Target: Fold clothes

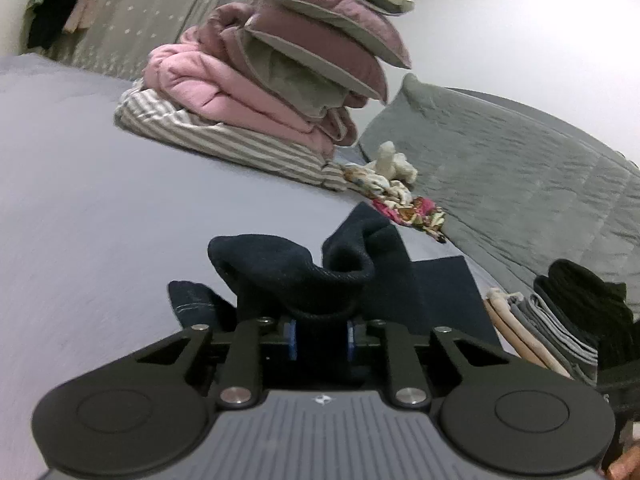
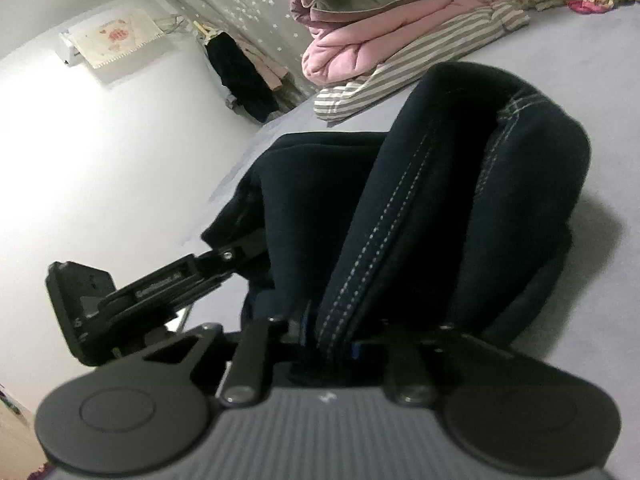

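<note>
Left wrist view: both tools pinch dark jeans over a grey bedsheet near stacked bedding

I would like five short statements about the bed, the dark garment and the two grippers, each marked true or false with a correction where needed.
1. The left gripper is shut on the dark garment. True.
2. The right gripper holds a stitched seam of that garment. True.
3. The pink quilt lies under the striped bedding. False: it lies on top of it.
4. The bed sheet is bright red. False: it is pale grey-lilac.
5. Cushions are stacked on the quilt pile. True.
</note>
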Demonstrator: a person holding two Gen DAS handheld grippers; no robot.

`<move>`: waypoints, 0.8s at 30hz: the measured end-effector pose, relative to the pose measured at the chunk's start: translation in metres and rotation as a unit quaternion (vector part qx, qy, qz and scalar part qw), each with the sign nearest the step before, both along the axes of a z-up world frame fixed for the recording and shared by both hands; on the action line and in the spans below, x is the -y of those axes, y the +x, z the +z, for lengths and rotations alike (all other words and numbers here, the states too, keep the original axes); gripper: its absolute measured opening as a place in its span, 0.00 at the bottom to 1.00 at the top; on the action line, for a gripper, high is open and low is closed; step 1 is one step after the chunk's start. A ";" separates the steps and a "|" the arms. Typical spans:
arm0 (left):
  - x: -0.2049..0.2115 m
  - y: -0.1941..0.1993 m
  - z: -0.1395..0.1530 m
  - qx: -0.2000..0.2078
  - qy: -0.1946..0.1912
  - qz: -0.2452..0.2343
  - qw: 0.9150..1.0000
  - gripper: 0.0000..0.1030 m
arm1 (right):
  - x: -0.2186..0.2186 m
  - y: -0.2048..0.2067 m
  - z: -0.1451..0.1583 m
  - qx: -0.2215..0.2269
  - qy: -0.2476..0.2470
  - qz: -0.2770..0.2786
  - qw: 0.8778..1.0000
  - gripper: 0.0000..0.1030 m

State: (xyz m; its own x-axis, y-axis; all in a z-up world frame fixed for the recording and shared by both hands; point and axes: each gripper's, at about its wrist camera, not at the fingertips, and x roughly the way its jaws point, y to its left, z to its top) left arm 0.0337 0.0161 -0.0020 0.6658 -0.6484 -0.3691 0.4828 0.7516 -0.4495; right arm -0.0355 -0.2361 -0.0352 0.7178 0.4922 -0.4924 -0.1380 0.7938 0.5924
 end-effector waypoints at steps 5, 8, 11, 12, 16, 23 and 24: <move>0.009 -0.009 0.004 0.016 0.007 -0.029 0.999 0.15 | 0.015 -0.005 0.007 0.003 -0.013 -0.039 0.999 0.50; 0.016 -0.016 0.006 0.028 0.013 -0.049 0.998 0.15 | 0.026 -0.007 0.012 0.008 -0.006 -0.060 0.998 0.63; 0.025 -0.024 0.008 0.044 0.020 -0.074 0.996 0.15 | 0.033 -0.008 0.018 0.018 -0.006 -0.081 0.997 0.81; 0.027 -0.028 0.009 0.049 0.022 -0.082 0.995 0.15 | 0.035 -0.008 0.020 0.022 -0.007 -0.085 0.996 0.82; 0.038 -0.043 0.012 0.070 0.032 -0.116 0.990 0.15 | 0.041 -0.004 0.028 0.027 0.001 -0.101 0.995 0.86; 0.049 -0.066 0.014 0.091 0.043 -0.159 0.982 0.15 | 0.051 0.009 0.032 0.035 0.008 -0.138 0.990 0.97; 0.050 -0.070 0.014 0.092 0.044 -0.165 0.981 0.15 | 0.053 0.011 0.032 0.033 0.008 -0.143 0.989 0.97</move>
State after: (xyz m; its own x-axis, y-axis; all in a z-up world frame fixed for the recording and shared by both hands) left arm -0.0358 -0.0338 0.0122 0.4865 -0.8105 -0.3261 0.7729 0.5733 -0.2718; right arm -0.0247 -0.2887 -0.0037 0.8592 0.2715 -0.4336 0.0518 0.7971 0.6016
